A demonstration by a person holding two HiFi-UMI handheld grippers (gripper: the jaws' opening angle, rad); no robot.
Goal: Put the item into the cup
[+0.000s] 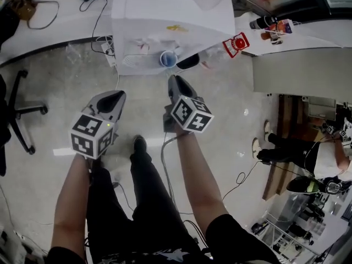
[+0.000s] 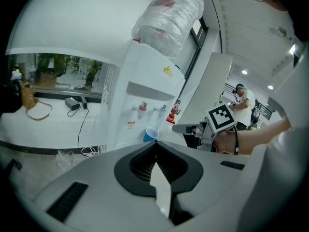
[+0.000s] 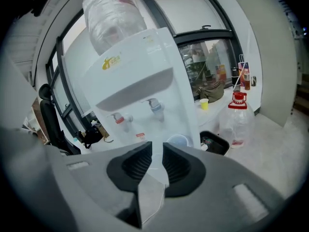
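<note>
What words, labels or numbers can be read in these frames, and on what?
Nothing can be read.
Yellow logo on the dispenser: too blurred to read.
Red sticker below the taps: too small to read.
Red print on the bottle: blurred.
Cubes: square markers only, no words.

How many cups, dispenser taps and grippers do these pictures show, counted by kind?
Cups: 2, the blue cup and the yellow cup
Dispenser taps: 2, the red tap and the blue tap
Grippers: 2, the left gripper and the right gripper
Total: 6
</note>
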